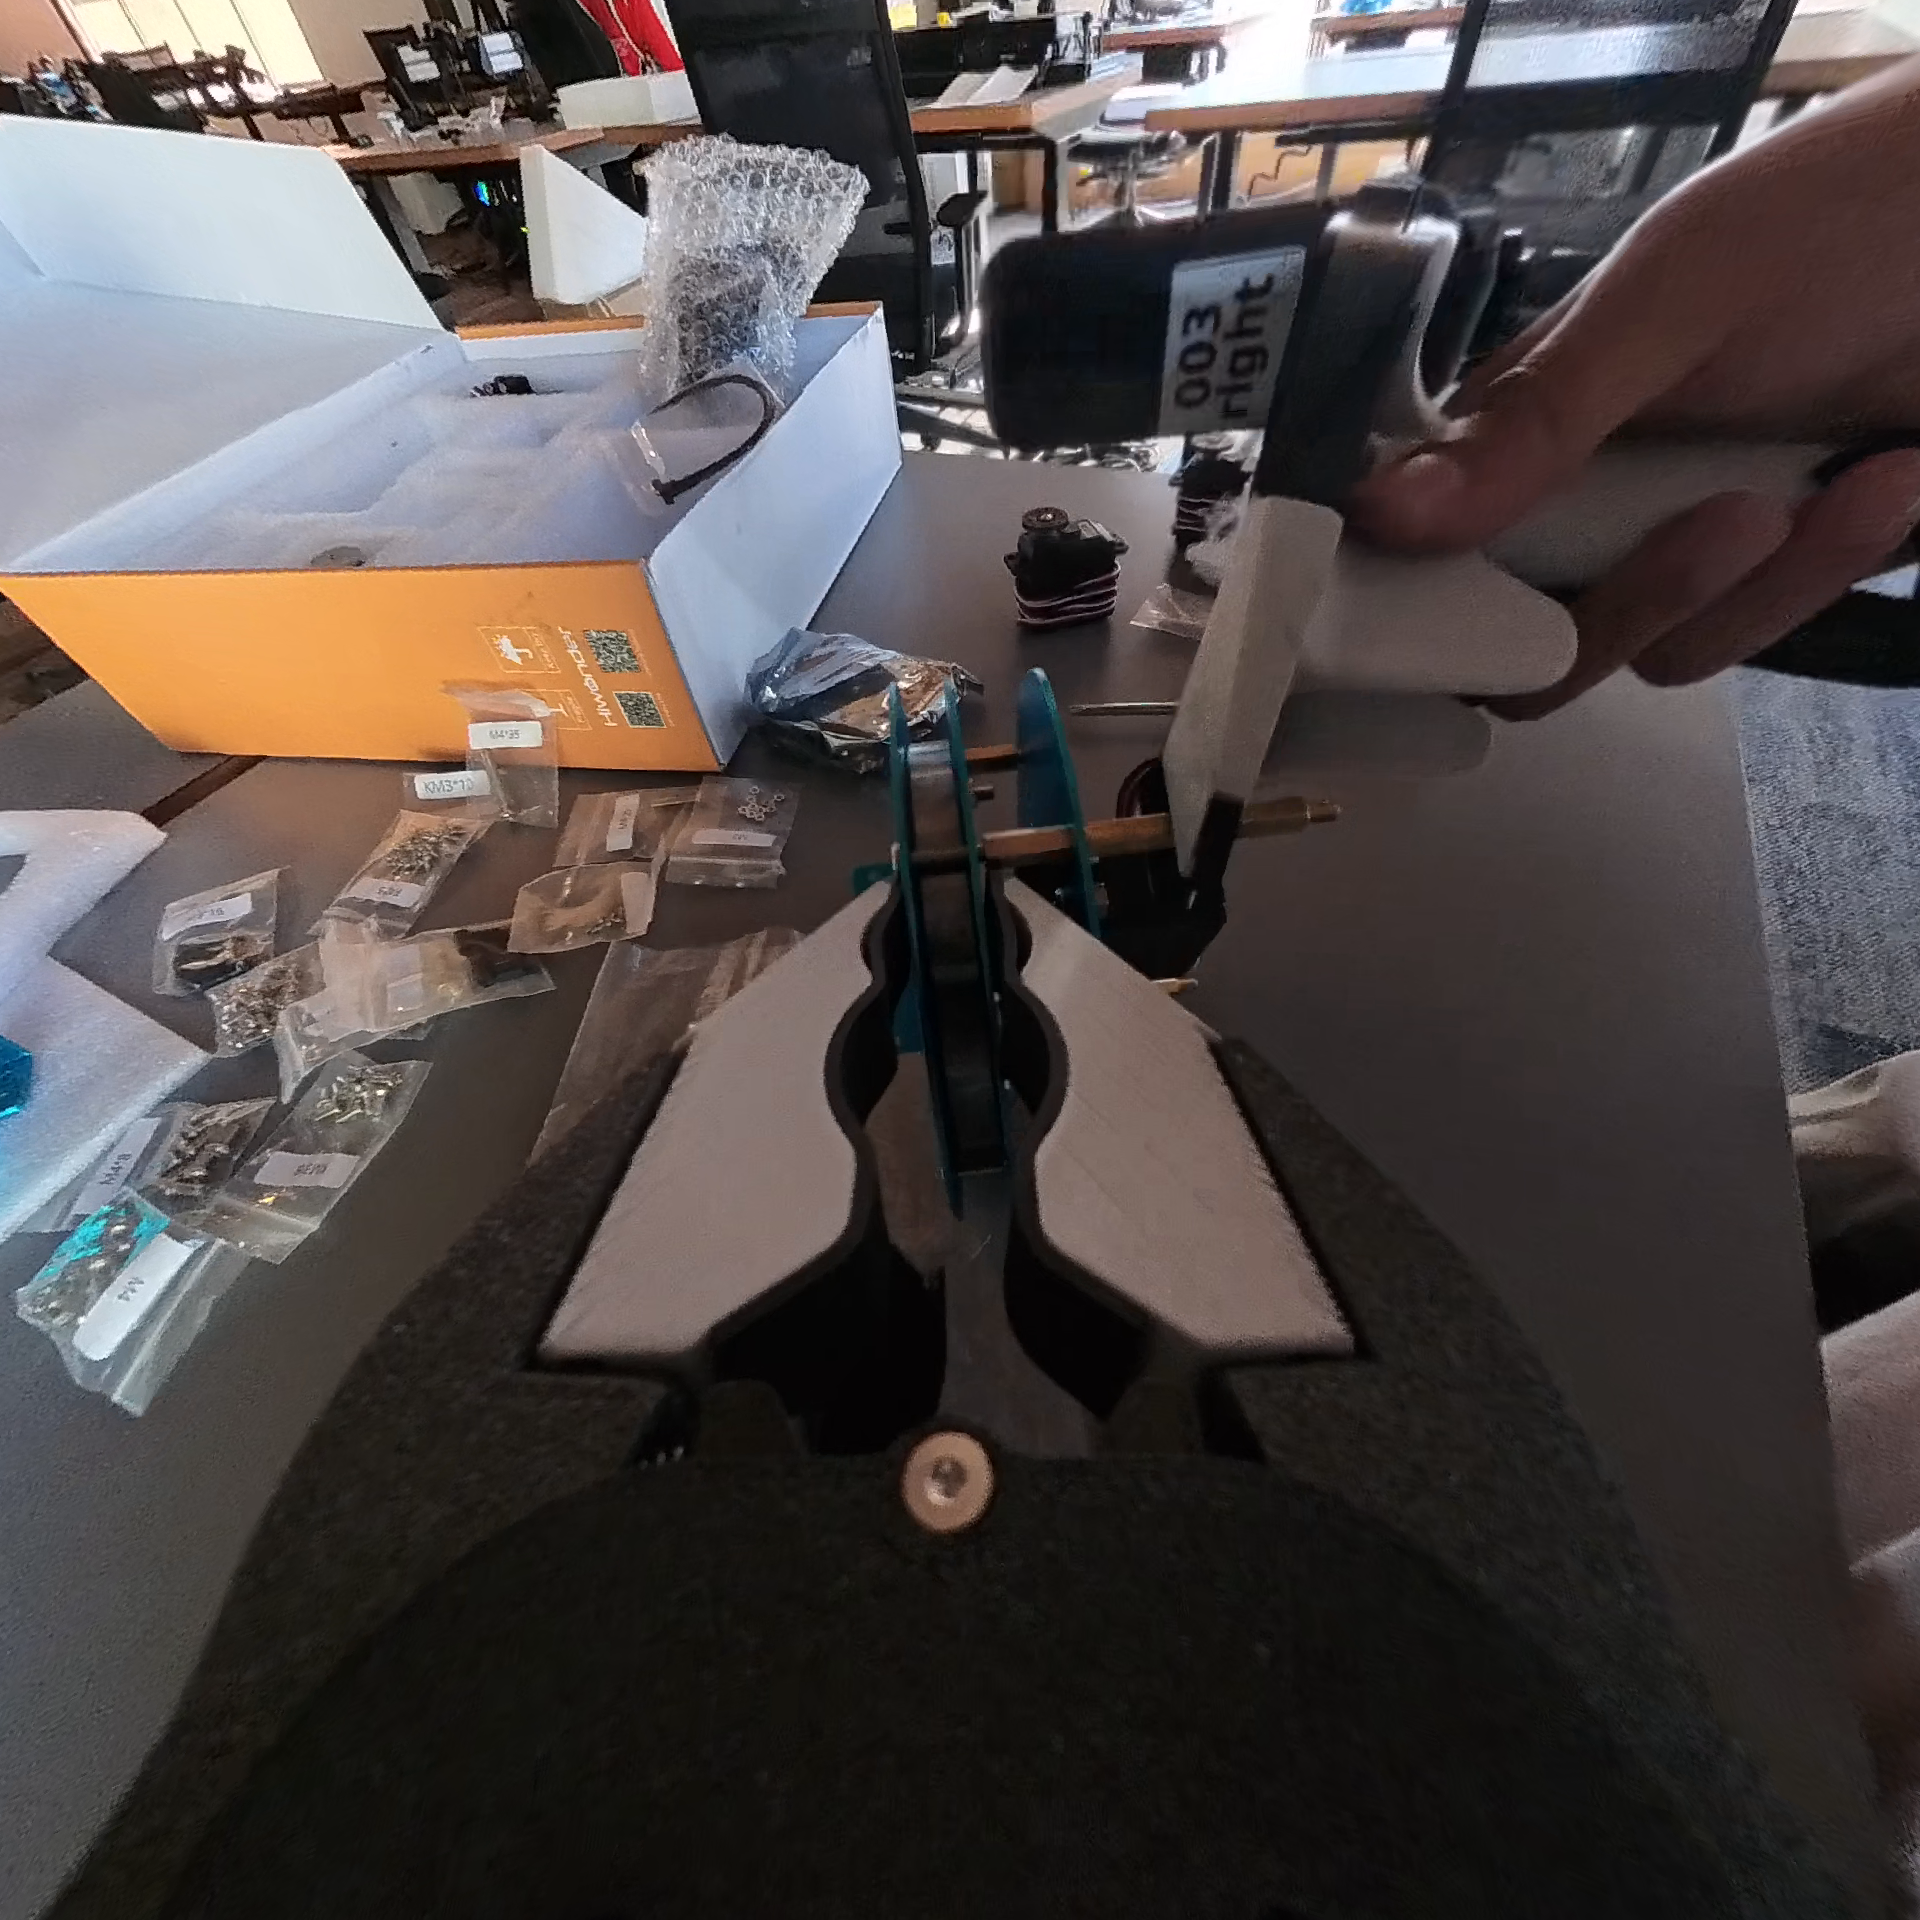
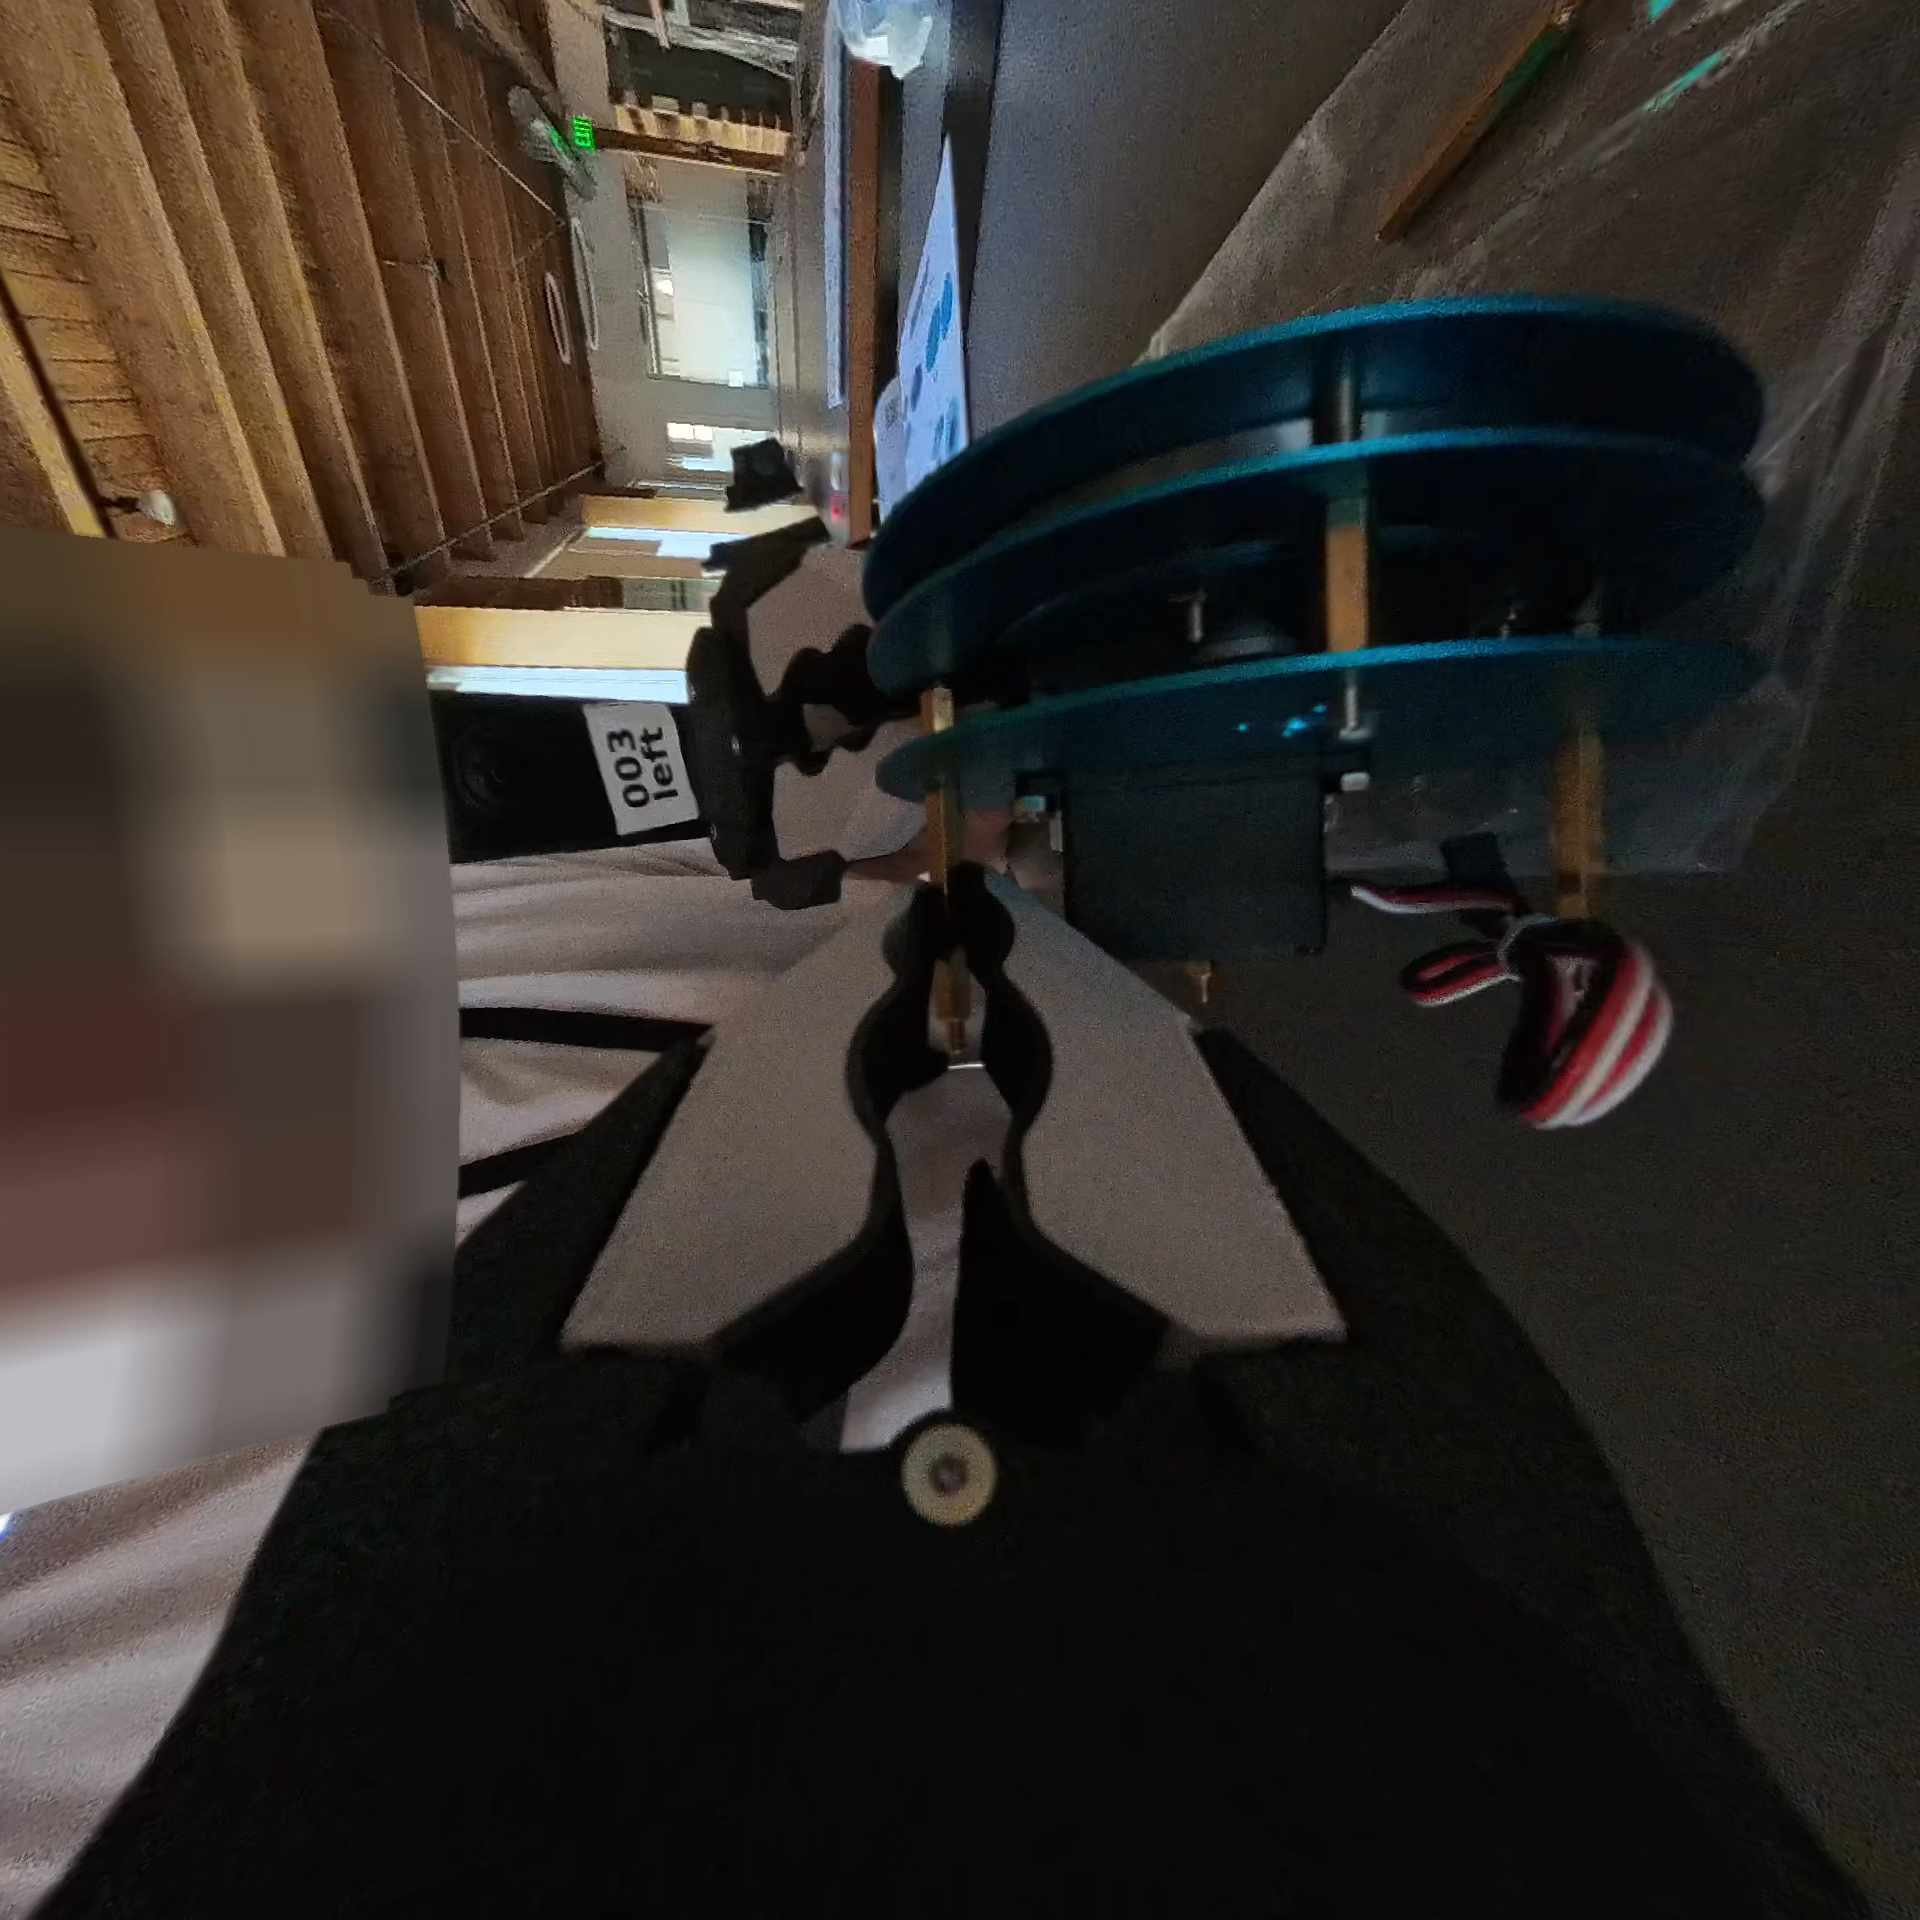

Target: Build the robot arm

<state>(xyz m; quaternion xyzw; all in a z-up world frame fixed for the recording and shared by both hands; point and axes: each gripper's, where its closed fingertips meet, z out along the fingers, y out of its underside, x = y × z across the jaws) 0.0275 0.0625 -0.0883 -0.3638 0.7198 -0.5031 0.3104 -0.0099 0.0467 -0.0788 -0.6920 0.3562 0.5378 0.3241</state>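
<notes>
The left gripper (image 1: pixel 951 997) is clamped on the edge of a stack of blue round plates (image 1: pixel 935 821), which stands on edge above the dark table (image 1: pixel 1455 1143), with a black motor block (image 2: pixel 1195 862) bolted to the plate farthest from that grip. The right gripper (image 2: pixel 951 977) is closed on a brass post (image 2: pixel 948 935) that sticks out sideways from the stack, beside the motor block. Just behind the stack lie a crumpled foil bag (image 1: pixel 842 707) and a small black servo (image 1: pixel 1065 566); to its left are little bags of screws (image 1: pixel 343 997) and an open orange box (image 1: pixel 416 582). The hold on the stack is thin, on plate edges only, so a hard twist on the post could turn the stack in the left grip or let it drop to the table. The striped wire (image 2: pixel 1558 997) hanging from the motor block could also snag.
</notes>
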